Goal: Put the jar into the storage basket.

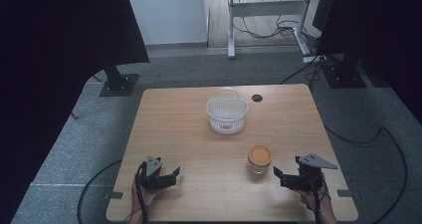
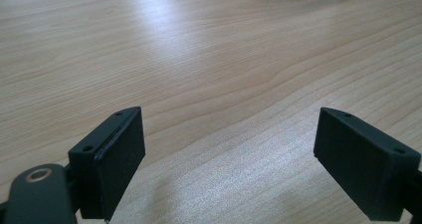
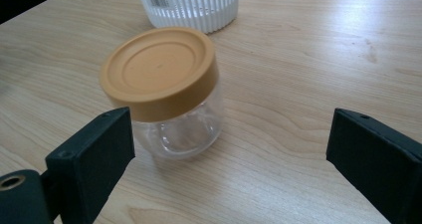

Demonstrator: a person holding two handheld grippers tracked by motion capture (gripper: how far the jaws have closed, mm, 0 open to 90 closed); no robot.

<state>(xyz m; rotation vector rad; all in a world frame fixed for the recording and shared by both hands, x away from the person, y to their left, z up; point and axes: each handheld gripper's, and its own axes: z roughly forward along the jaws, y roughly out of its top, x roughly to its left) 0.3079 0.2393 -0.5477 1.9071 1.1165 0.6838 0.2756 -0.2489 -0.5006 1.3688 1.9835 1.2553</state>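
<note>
We see a light wooden table standing on grey carpet, with a person's hands coming in at its near edge, each holding a black two-jaw gripper. The left gripper sits low over the near left part of the tabletop, and in the left gripper view its jaws stand wide apart with only bare wood grain between them, so it is released and holds nothing. The right gripper sits at the near right, with its grey three-cornered plate on top; its jaws are also spread wide and empty. A small clear glass jar with an orange lid stands upright on the table just to the left of the right gripper and slightly farther in. In the right gripper view the jar stands beyond the left jaw, near it, but we cannot tell whether they touch. Farther back, near the middle of the table, rests a white slotted plastic basket with a looped handle at its far side, well apart from the jar. A round dark cable hole lies in the tabletop just right of the basket's far edge. Beyond the table we see the legs of a white desk frame with cables on the floor.
</note>
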